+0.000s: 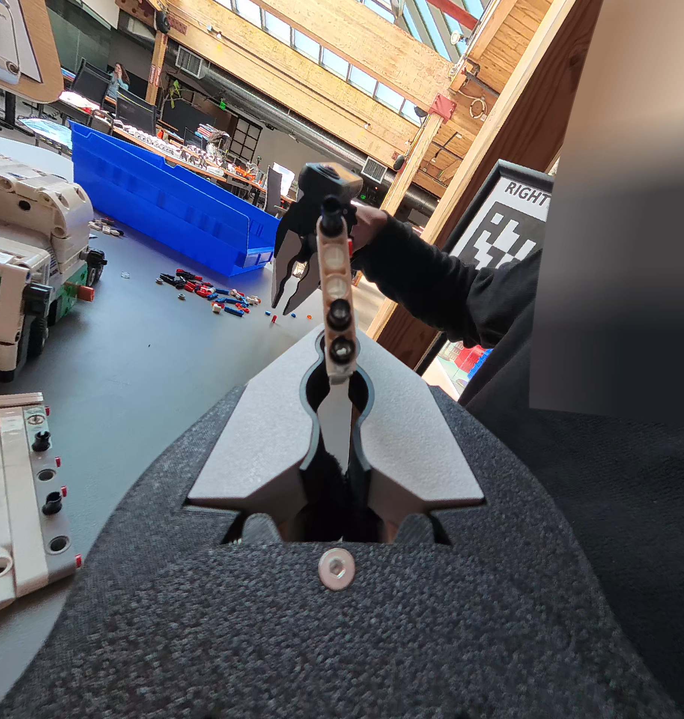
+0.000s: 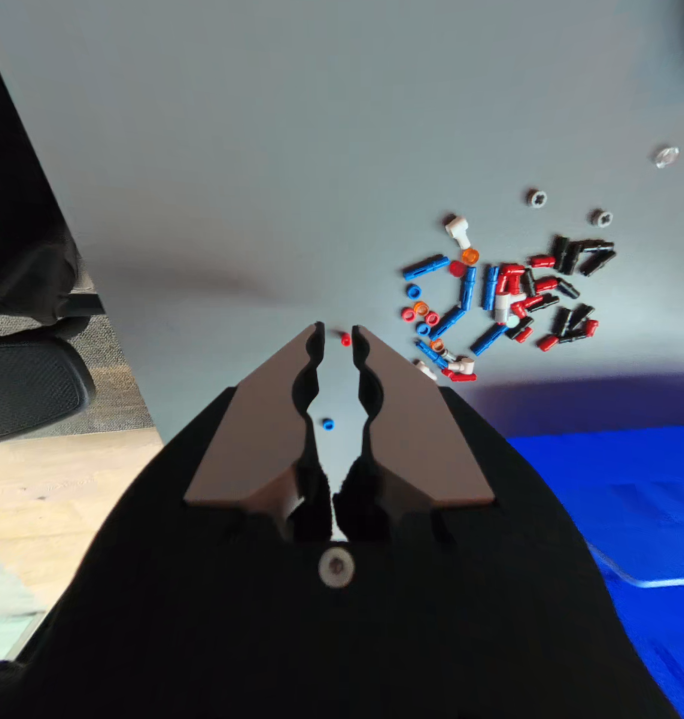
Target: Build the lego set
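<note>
**Observer:** What do you have in each claw?

**Operator:** My left gripper is clamped on a white perforated building-toy beam, held upright by its lower end. I see two black pins seated in its lower holes and another black pin at the top end. My right gripper holds nothing; its jaws stand slightly apart, hovering over the grey table.

**Observer:** What is closest to the right one?

**Operator:** A small red stud lies on the table in line with the gap between the tips, nearer the right-hand tip. I can't say the pads touch it. A small blue stud lies farther back under the jaws. The scatter of red, blue and black pins is off to my right, near but apart.

**Observer:** And around that?

**Operator:** A blue plastic bin sits beyond the scatter. On my left stands a partly built white toy truck, and nearer me a white and grey beam assembly with black pins and open holes.

**Observer:** How built-up is it all?

**Operator:** The beam carries some pins, its middle holes look unfilled by pins, and many loose pieces lie on the table.
</note>
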